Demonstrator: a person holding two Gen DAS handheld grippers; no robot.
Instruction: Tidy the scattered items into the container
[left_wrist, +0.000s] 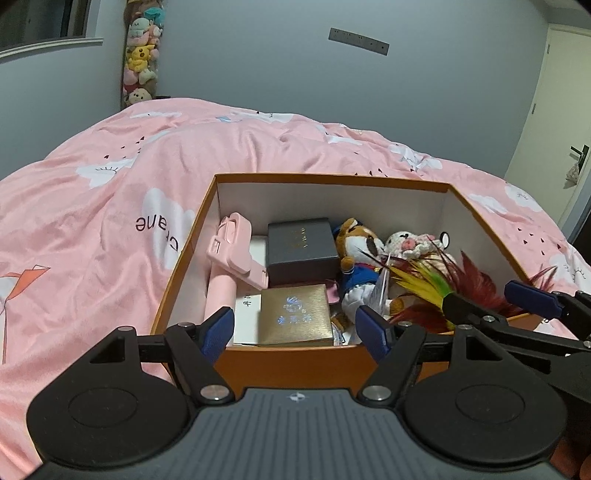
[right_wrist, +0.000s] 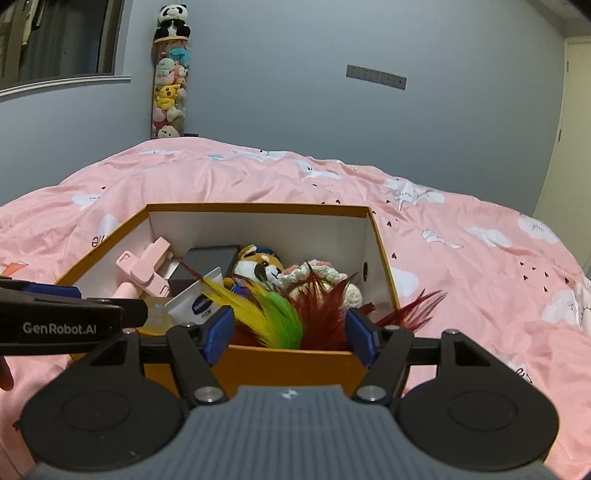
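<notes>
The open orange cardboard box with white inner walls (left_wrist: 207, 206) sits on the pink cloud-print duvet (left_wrist: 110, 206), and everything loose that shows already lies inside it. The step in hand looks like releasing the bunch of yellow, green and dark-red feathers (right_wrist: 280, 317), which lies at the box's near edge, at five o'clock in the left wrist view. The right gripper (right_wrist: 291, 338) has its blue pads spread with the feathers between them but no visible pinch; to finish well, open clear of the plumes and lift straight away so none snag and drag out over the rim. The left gripper (left_wrist: 295, 326) stands wide and empty over the near wall. Counted inside: one pink folding phone holder (left_wrist: 232, 251) at nine o'clock, one dark grey box (left_wrist: 301, 243), one gold box (left_wrist: 293, 314), two soft toys, one white tube (right_wrist: 195, 301).
</notes>
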